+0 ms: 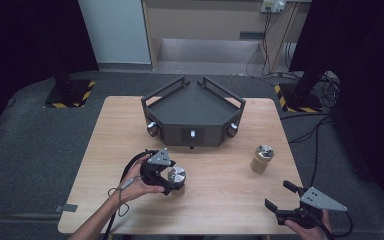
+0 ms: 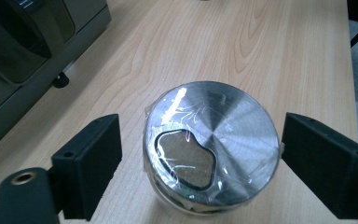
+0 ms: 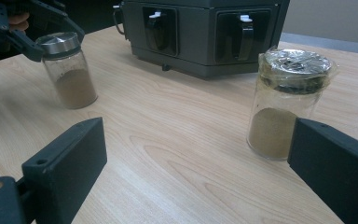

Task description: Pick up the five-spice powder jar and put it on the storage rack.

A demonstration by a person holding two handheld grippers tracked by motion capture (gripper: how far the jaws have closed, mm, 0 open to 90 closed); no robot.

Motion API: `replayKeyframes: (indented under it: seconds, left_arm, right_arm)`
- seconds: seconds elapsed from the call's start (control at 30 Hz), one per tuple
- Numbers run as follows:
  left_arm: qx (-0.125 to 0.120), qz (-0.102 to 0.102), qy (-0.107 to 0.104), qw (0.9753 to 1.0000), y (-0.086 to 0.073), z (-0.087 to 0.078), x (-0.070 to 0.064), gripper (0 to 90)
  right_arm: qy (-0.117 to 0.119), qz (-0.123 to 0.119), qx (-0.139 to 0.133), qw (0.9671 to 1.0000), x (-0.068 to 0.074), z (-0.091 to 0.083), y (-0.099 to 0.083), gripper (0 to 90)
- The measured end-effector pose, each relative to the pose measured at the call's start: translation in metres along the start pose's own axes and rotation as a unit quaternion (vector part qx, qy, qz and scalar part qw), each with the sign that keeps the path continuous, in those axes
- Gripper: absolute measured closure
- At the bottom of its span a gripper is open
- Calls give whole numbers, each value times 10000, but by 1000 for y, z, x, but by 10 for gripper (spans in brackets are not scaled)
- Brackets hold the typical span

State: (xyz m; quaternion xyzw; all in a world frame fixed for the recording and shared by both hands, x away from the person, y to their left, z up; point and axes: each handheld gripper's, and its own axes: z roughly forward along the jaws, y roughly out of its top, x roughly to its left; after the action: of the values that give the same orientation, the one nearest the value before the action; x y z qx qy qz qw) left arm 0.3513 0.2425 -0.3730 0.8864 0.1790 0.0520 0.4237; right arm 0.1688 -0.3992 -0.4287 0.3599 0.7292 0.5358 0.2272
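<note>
Landmark: a dark six-sided tray unit (image 1: 192, 112) is taken as reference; all places are given from it.
Near jar: a glass shaker jar with a film-wrapped steel lid (image 2: 210, 142) is found upright on the wooden table (image 1: 220, 195), in front of the unit toward its left corner; brown powder is seen in it (image 3: 76, 88).
Left gripper (image 1: 172, 176): spread wide, nothing clamped; one jaw is placed on each side of the lid, and small gaps are judged on both sides.
Key relation: the jar's long axis is vertical and sits between the jaws, so only a closing is judged necessary.
Second jar (image 1: 262, 158): upright, in front of the unit's right corner.
Right gripper (image 1: 286, 199): jaws spread, unloaded, held farther forward than that jar, well apart from it.
Nearer hand: the left.
</note>
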Motion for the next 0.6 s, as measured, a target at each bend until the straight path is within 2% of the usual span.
replayKeyframes:
  seconds: [0.1, 0.17, 0.37, 0.53, 0.6]
  left_arm:
    - [-41, 55, 2, 10000, -1, 2, 0, 199]
    - [-97, 122, -53, 9999, -3, 2, 1, 322]
    - [-124, 143, -37, 9998, -3, 2, 0, 335]
    - [-113, -22, -28, 9999, -1, 0, 2, 337]
    - [-106, -19, -35, 9999, 2, -2, 2, 337]
  right_arm:
    - [-1, -38, 20, 10000, 1, 0, 1, 52]
    - [2, -67, 39, 10000, 1, 1, 1, 52]
    - [-2, -80, 40, 10000, 1, 1, 1, 52]
    - [5, -84, 39, 10000, 2, 1, 2, 52]
    - [7, -83, 37, 10000, 1, 1, 2, 52]
